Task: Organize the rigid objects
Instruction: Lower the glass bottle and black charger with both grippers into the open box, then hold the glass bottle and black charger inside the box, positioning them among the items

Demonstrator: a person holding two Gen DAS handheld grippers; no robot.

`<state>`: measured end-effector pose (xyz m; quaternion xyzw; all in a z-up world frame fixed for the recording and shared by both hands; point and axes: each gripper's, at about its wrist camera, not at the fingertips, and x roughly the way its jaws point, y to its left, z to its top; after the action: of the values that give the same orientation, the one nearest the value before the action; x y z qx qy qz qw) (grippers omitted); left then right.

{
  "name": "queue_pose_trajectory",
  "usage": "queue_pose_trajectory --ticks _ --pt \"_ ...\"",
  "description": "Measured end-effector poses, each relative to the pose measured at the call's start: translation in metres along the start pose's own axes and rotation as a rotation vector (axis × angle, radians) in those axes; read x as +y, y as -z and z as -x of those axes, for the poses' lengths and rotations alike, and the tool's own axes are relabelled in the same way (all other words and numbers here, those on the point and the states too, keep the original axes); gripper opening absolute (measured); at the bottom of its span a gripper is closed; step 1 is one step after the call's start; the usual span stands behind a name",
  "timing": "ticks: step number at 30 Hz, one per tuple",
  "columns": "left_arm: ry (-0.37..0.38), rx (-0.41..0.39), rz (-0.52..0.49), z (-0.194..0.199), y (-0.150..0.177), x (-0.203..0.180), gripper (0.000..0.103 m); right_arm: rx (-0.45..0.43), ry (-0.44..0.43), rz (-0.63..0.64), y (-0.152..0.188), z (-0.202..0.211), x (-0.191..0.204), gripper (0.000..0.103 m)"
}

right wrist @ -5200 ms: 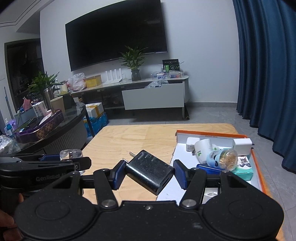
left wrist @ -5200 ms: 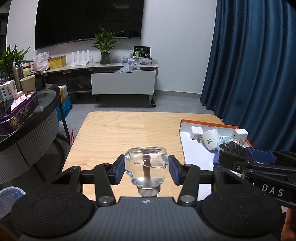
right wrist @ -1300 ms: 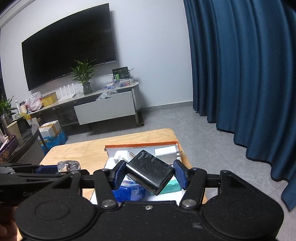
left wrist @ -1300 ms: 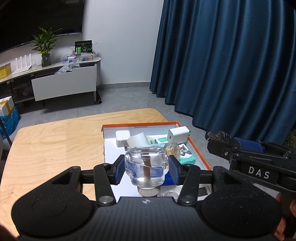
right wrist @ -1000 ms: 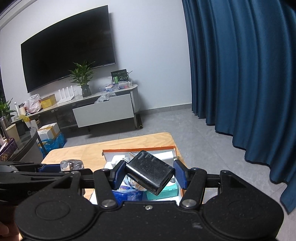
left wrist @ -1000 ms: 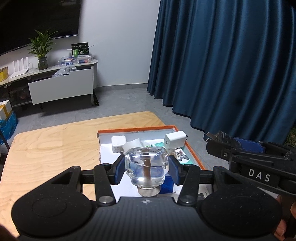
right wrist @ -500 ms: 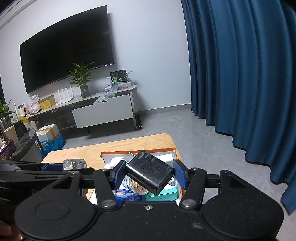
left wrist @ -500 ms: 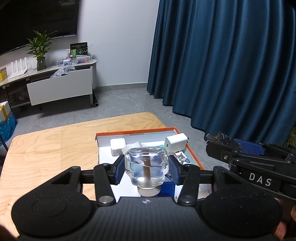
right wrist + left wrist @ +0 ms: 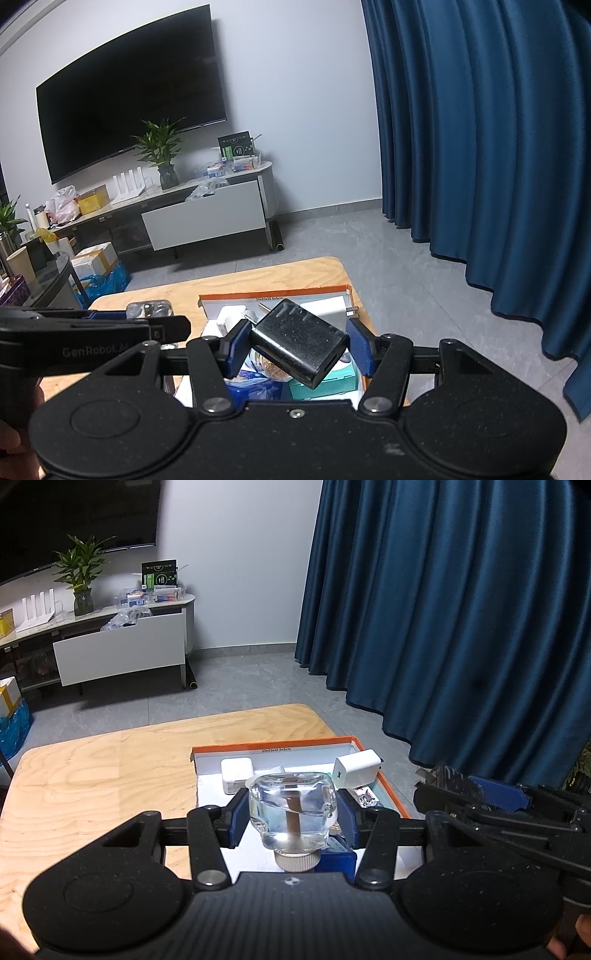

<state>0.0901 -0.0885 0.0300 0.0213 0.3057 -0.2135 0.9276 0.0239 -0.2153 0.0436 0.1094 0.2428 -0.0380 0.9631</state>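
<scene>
I see the orange-rimmed box point(image 9: 388, 794) on the wooden table point(image 9: 92, 775) holding two white chargers point(image 9: 356, 768), a teal packet point(image 9: 332, 380) and a blue item (others hidden). My left gripper point(image 9: 291, 818) clamps a clear glass bottle point(image 9: 291, 808) over the box. My right gripper point(image 9: 297, 347) pinches a black charger point(image 9: 299, 341), tilted, above it.
</scene>
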Motion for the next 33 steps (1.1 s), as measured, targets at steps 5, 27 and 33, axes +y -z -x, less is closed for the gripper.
queue_pose_trajectory --ticks 5,27,33 --pt "0.002 0.004 0.002 -0.002 -0.001 0.002 0.05 0.003 -0.001 0.0 0.0 -0.003 0.0 0.068" --pt "0.013 0.03 0.002 -0.019 -0.007 0.009 0.05 0.037 0.001 0.004 0.006 -0.025 -0.003 0.068" --pt "0.018 0.039 -0.003 -0.027 -0.011 0.01 0.05 0.042 0.002 0.005 0.007 -0.03 -0.003 0.068"
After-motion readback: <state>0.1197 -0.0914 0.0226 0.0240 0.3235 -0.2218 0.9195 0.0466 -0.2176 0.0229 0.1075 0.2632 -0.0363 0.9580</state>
